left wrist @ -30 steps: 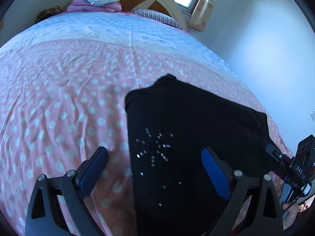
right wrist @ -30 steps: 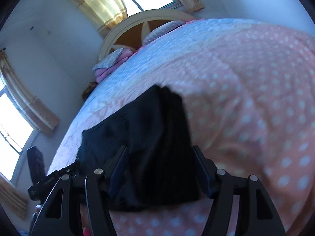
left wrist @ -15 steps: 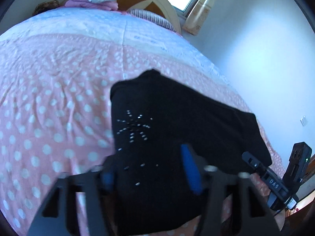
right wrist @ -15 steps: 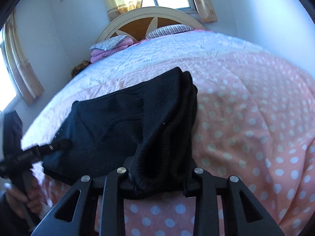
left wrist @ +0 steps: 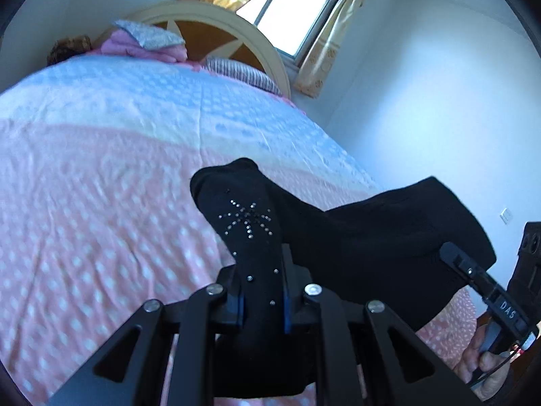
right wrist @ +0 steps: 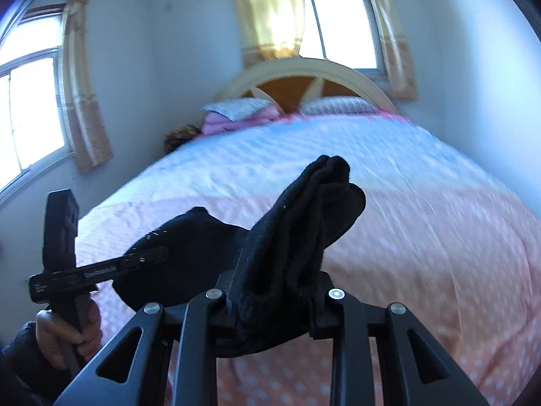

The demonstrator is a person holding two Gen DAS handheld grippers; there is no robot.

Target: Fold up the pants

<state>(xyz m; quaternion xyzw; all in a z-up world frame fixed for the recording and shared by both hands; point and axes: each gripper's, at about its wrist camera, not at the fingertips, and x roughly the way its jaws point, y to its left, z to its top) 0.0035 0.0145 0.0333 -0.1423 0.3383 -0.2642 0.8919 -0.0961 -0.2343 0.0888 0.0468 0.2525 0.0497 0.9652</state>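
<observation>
- A wide bed with a pink, white-dotted cover that turns pale blue toward the head fills both views; a cream arched headboard with brown panels stands at its far end.
- A folded pink blanket with a pale patterned pillow on top lies against the headboard, beside a striped pillow.
- Sunlit windows with yellow curtains sit behind the headboard; bare pale walls close in on either side.
- Nothing lies on the cover in front of the garment.
- The black knitted pants, folded to a thick band, hang lifted between the two tools above the near part of the bed, sagging in the middle.
- One end bears a starburst of small silver studs.
- The left gripper is clamped on that studded end, blue pads tight against the cloth.
- The right gripper has just been closing and pinches the bunched, layered other end, which stands up past its fingers.
- In each view, a hand grips the opposite tool's handle.
</observation>
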